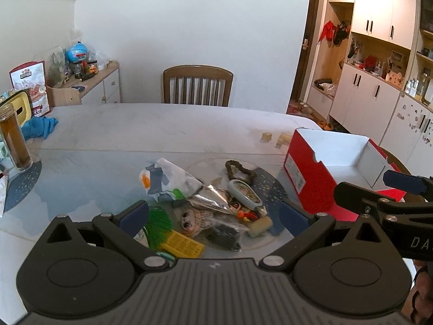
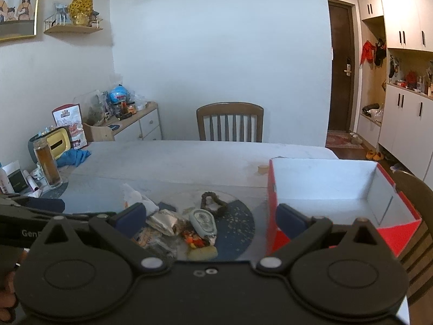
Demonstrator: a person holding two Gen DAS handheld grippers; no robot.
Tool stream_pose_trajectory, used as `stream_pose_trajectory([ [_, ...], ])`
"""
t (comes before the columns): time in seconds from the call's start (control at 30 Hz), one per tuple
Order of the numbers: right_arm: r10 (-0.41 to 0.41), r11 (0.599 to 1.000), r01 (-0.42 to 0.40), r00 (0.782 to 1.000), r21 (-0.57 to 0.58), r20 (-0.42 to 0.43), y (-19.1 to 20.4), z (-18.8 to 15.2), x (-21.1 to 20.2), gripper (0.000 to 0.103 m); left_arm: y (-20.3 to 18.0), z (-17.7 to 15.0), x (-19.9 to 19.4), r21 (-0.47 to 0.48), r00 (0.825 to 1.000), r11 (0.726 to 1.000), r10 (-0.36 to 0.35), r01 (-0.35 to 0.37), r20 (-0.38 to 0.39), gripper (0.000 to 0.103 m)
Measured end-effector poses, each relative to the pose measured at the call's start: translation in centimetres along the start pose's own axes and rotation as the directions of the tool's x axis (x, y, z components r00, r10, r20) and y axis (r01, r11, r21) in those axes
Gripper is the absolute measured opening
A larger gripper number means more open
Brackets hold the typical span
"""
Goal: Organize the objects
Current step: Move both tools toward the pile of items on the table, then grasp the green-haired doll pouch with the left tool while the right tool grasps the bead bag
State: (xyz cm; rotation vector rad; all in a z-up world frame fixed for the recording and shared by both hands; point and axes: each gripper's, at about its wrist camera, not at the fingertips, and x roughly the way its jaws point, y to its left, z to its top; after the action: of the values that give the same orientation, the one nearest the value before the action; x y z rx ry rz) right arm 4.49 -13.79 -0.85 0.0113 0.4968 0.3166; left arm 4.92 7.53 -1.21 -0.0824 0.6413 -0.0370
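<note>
On the bench lies a heap of small things: a green brush, a yellow card, a shiny foil packet, a bead loop and a white oval case. Just to the right of the heap stands a red box, open and white inside. Both the left gripper and the right gripper hang over the heap, jaws wide, holding nothing.

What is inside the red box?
Nothing shows inside the red box. Its white floor and walls look bare in both views. The near red wall and the right gripper hide the closest strip of the floor, so something small could sit there unseen.
</note>
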Motion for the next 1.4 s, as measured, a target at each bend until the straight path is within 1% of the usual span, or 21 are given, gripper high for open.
stream_pose_trajectory([
  [0.07,0.002,1.000,-0.002,1.000,-0.008,-0.007,0.6,0.0,0.5,0.102,1.0,0.2,0.5,0.000,1.000,1.000,-0.002,0.002,-0.005,0.103],
  [0.23,-0.006,1.000,0.006,0.999,-0.001,-0.033,1.7,0.1,2.1,0.102,3.7,0.1,2.3,0.009,0.998,0.999,0.036,-0.036,-0.050,0.103],
  [0.33,-0.015,1.000,0.016,0.998,0.005,-0.060,2.1,-0.1,3.3,0.102,5.4,-0.3,3.5,0.012,0.996,0.999,0.045,-0.044,-0.075,0.103],
  [0.5,-0.033,0.999,0.035,0.992,0.014,-0.123,2.7,-0.8,5.4,0.100,7.5,-1.3,5.5,0.052,0.993,0.997,0.060,-0.055,-0.103,0.103],
  [0.6,-0.032,0.999,0.034,0.986,0.009,-0.161,3.3,-1.5,6.7,0.099,8.6,-1.7,7.0,0.056,0.989,0.997,0.061,-0.053,-0.138,0.102],
  [0.77,-0.031,1.000,0.030,0.977,-0.009,-0.212,4.2,-2.3,8.5,0.094,9.9,-2.8,9.2,0.083,0.978,0.996,0.042,-0.025,-0.203,0.102],
  [0.87,-0.028,1.000,0.028,0.970,-0.001,-0.243,4.5,-2.6,9.6,0.092,10.5,-3.4,10.0,0.078,0.974,0.997,0.033,-0.015,-0.226,0.102],
  [0.93,-0.015,1.000,0.019,0.963,0.014,-0.267,4.5,-2.9,10.4,0.087,11.2,-3.6,10.5,0.057,0.971,0.998,0.009,0.005,-0.239,0.102],
  [1.0,-0.007,1.000,0.015,0.956,0.025,-0.292,4.7,-3.1,11.4,0.084,11.5,-3.8,11.0,0.048,0.967,0.999,-0.003,0.016,-0.255,0.102],
  [1.17,0.016,1.000,-0.007,0.940,0.028,-0.341,5.2,-3.9,13.6,0.077,11.8,-4.0,11.8,0.045,0.959,0.998,-0.034,0.049,-0.283,0.102],
  [1.23,0.028,0.999,-0.018,0.931,0.032,-0.363,5.4,-4.2,14.4,0.070,11.9,-4.1,12.2,0.045,0.955,0.997,-0.043,0.059,-0.294,0.097],
  [1.27,0.033,0.999,-0.023,0.928,0.031,-0.372,5.6,-4.3,14.8,0.069,12.0,-4.2,12.4,0.045,0.952,0.997,-0.048,0.064,-0.302,0.096],
  [1.37,0.043,0.999,-0.034,0.920,0.030,-0.389,5.8,-4.7,15.6,0.063,12.3,-4.2,12.7,0.039,0.950,0.997,-0.054,0.069,-0.309,0.093],
  [1.4,0.049,0.999,-0.039,0.917,0.033,-0.396,5.9,-4.8,15.9,0.060,12.4,-4.1,12.7,0.032,0.950,0.997,-0.058,0.071,-0.308,0.091],
])
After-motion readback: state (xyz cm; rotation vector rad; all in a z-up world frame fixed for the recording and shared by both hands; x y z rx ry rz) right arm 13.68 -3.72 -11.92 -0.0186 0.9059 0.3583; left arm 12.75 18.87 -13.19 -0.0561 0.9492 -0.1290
